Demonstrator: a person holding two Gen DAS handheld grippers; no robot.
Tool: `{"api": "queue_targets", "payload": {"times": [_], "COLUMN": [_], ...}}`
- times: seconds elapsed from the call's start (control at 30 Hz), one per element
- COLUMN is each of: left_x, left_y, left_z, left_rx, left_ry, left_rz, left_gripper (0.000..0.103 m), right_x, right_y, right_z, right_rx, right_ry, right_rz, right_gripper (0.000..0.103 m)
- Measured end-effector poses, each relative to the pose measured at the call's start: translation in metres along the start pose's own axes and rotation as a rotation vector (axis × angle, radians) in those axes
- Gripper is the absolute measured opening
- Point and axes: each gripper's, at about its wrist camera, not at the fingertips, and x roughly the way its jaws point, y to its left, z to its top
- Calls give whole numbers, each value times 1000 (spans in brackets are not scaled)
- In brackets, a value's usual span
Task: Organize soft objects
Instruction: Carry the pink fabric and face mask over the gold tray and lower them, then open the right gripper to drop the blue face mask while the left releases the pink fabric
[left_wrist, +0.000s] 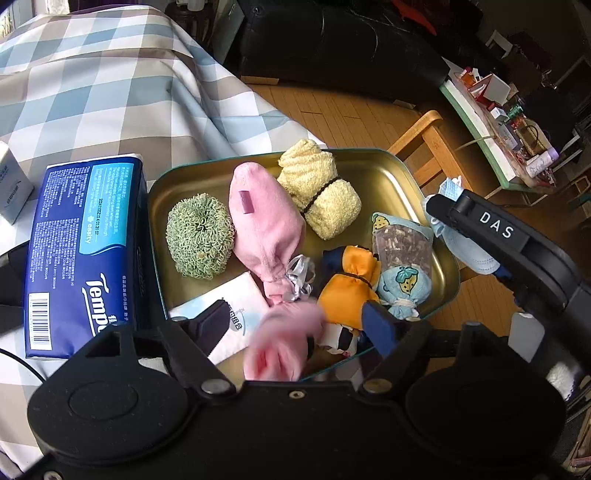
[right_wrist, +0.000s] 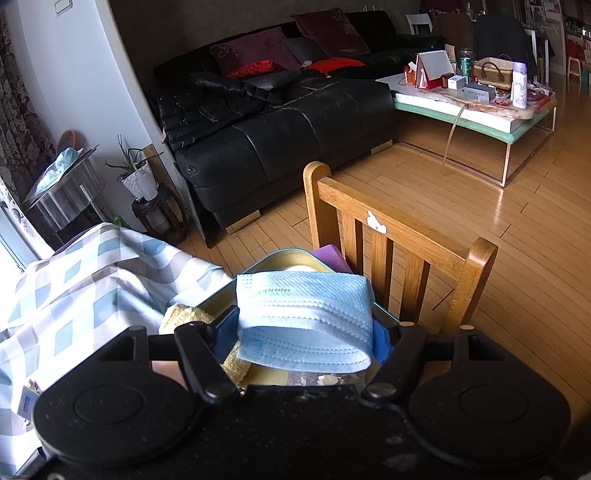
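While the gold tray (left_wrist: 388, 173) is sitting on the checked tabletop (left_wrist: 110, 92), both tools are hanging over its near edge.

Ahead of the left tool (left_wrist: 299, 328), the tray is holding a pink pouch (left_wrist: 264, 229), a cream towel roll (left_wrist: 319, 188), a green scrubber (left_wrist: 199, 236), an orange pouch (left_wrist: 349, 284) and a strawberry sachet (left_wrist: 402, 254); its jaws are standing wide apart around a blurred pink item (left_wrist: 284, 339), grip unclear. A Tempo tissue pack (left_wrist: 81, 251) is lying to its left. The right tool (right_wrist: 306, 332) is pinching a folded blue face mask (right_wrist: 306, 314) above the tray's right side.
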Motion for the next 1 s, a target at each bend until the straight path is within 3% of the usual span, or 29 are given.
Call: {"api": "queue_targets", "payload": {"times": [0.1, 0.43, 1.0], "left_x": [-3, -11, -21], "left_y": [5, 16, 25], "left_z": [1, -4, -12], "left_rx": [-22, -34, -30], "left_ry": [-13, -68, -87], "left_rz": [-21, 91, 169], "left_gripper": [84, 84, 84], "right_x": [-1, -2, 14], "right_y": [1, 14, 25], "right_z": [0, 3, 11], "right_rx": [-17, -94, -145], "right_ry": [3, 13, -4], "right_rz": [-5, -41, -91], "right_gripper": [69, 69, 69]}}
